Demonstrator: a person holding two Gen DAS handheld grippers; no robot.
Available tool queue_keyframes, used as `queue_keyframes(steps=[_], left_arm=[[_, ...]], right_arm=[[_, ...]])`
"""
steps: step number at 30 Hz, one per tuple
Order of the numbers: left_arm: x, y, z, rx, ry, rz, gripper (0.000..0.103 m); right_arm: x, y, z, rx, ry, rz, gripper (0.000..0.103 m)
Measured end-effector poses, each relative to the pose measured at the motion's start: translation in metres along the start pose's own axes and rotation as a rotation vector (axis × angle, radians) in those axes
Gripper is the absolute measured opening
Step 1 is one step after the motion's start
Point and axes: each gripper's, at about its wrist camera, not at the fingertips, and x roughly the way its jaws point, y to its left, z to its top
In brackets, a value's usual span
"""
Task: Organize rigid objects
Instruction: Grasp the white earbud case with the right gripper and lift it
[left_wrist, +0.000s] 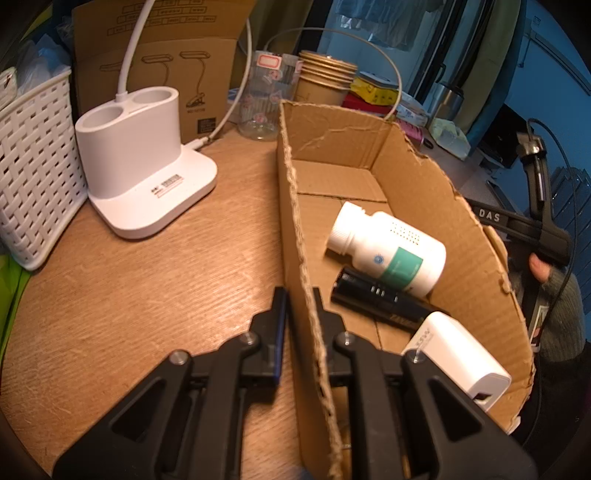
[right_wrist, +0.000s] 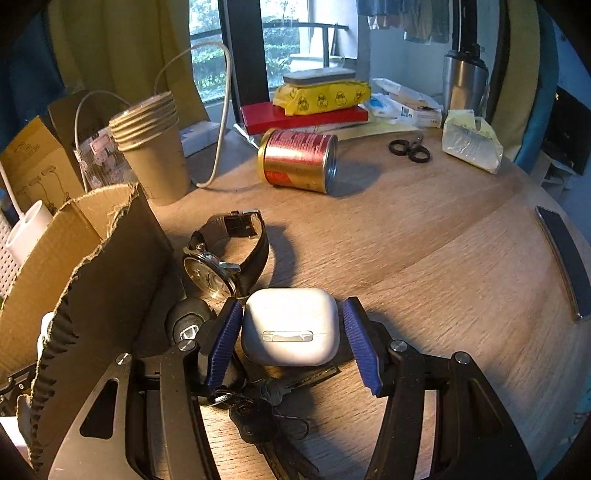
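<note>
My left gripper (left_wrist: 299, 295) is shut on the near left wall of the torn cardboard box (left_wrist: 436, 206), one finger on each side. Inside the box lie a white pill bottle (left_wrist: 388, 247), a black cylinder (left_wrist: 373, 299) and a white charger (left_wrist: 458, 358). My right gripper (right_wrist: 291, 325) is open around a white earbud case (right_wrist: 291, 328) on the wooden table (right_wrist: 424, 258); the left pad is close to it, the right pad stands apart. A wristwatch (right_wrist: 225, 254), a car key fob (right_wrist: 188, 325) and a bunch of keys (right_wrist: 266, 402) lie beside the case. The box wall (right_wrist: 92, 280) stands to the left.
A red-gold can (right_wrist: 299, 160) lies on its side. Stacked paper cups (right_wrist: 151, 147), scissors (right_wrist: 410, 147), a phone (right_wrist: 565, 258) at the right edge, a steel tumbler (right_wrist: 463, 81). A white lamp base (left_wrist: 140, 173) and a white basket (left_wrist: 33, 166) stand left of the box.
</note>
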Motion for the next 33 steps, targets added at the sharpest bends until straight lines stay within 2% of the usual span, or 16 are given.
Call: queue_keyframes(steps=[11, 21, 33], left_arm=[[0.0, 0.0, 0.0, 0.0, 0.0, 0.0, 0.012], [0.0, 0.0, 0.0, 0.0, 0.0, 0.0, 0.012], [0.0, 0.0, 0.0, 0.0, 0.0, 0.0, 0.012]], right_arm=[[0.005, 0.001, -0.001, -0.003, 0.02, -0.014, 0.057], [-0.012, 0.004, -0.003, -0.006, -0.042, -0.031, 0.057], [-0.046, 0.019, 0.001, -0.025, -0.111, -0.003, 0.057]])
